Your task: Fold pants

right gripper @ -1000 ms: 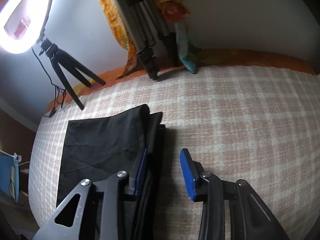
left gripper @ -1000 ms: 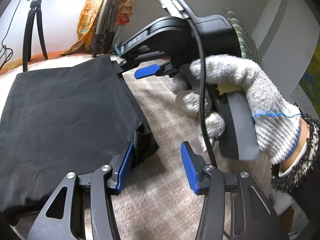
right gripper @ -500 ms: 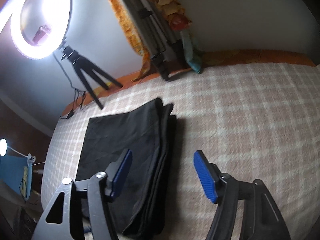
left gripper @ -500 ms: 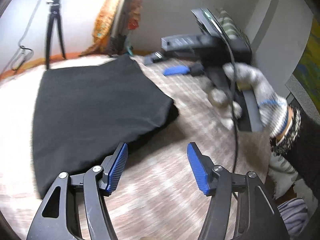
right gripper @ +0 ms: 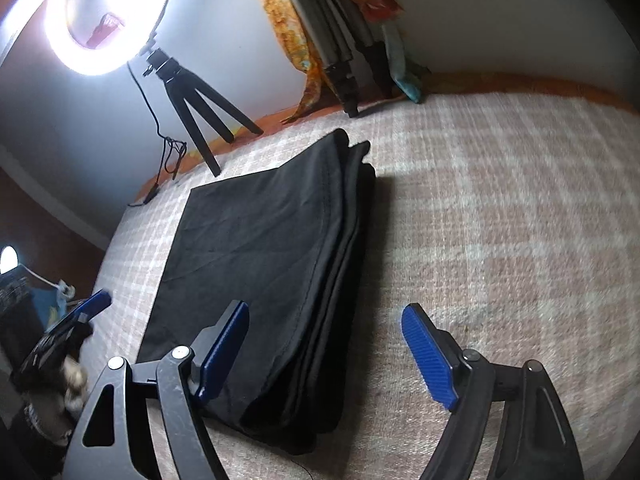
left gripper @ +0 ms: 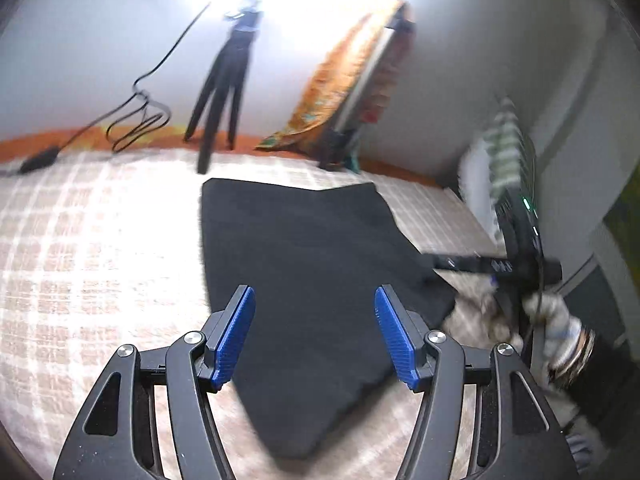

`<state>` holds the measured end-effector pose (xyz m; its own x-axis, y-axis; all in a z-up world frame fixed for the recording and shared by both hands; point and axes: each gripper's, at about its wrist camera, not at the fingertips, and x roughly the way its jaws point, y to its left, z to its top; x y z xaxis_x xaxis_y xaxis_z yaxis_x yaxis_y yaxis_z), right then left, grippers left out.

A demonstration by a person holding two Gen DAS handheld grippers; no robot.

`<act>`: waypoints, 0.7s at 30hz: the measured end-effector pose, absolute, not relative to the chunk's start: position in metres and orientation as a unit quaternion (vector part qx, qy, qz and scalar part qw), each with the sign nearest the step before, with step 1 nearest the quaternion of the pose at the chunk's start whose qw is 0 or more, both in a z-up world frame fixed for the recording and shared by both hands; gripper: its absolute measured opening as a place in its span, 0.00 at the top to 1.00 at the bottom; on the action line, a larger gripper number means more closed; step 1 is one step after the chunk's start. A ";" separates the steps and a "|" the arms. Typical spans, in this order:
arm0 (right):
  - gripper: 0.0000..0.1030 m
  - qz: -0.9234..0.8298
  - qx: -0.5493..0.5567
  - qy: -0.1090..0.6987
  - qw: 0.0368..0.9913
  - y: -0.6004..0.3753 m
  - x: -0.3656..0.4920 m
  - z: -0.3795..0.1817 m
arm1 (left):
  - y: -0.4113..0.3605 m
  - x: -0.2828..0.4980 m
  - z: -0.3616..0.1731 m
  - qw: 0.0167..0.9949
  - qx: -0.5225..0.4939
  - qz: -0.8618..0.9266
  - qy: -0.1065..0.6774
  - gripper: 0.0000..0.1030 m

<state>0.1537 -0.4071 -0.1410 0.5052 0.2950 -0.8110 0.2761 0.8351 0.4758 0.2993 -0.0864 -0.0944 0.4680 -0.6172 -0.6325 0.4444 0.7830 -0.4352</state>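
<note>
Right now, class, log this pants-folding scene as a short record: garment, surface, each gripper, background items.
garment: black pants folded into a flat stack, layered edges visible on one side
surface: checked bedcover, pants lying on it
left gripper: open, nothing between its blue pads, above the pants
right gripper: jaws opening, pads not pressing the stack's edge below them
background: lit ring light on a black tripod; orange patterned cloth against the wall
</note>
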 end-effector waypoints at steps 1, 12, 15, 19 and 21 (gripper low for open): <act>0.21 0.008 0.297 0.497 0.815 -0.408 0.151 -0.143 | -0.081 0.308 -0.099 0.846 -0.114 -0.307 0.420 0.40; 0.20 0.052 0.394 0.496 0.772 -0.413 0.126 -0.158 | -0.057 0.390 -0.148 0.792 -0.230 -0.288 0.487 0.46; 0.20 0.062 0.401 0.492 0.770 -0.412 0.126 -0.159 | -0.059 0.403 -0.153 0.784 -0.235 -0.294 0.493 0.47; 0.20 0.089 0.428 0.485 0.757 -0.409 0.129 -0.165 | -0.063 0.416 -0.160 0.775 -0.237 -0.302 0.502 0.47; 0.20 0.095 0.434 0.483 0.755 -0.408 0.131 -0.166 | -0.064 0.421 -0.160 0.774 -0.239 -0.306 0.501 0.47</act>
<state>0.1305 -0.4080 -0.1664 0.5156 0.5624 -0.6464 0.2763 0.6050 0.7467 0.4205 -0.0635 -0.1600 0.3114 -0.7131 -0.6281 0.2344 0.6982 -0.6765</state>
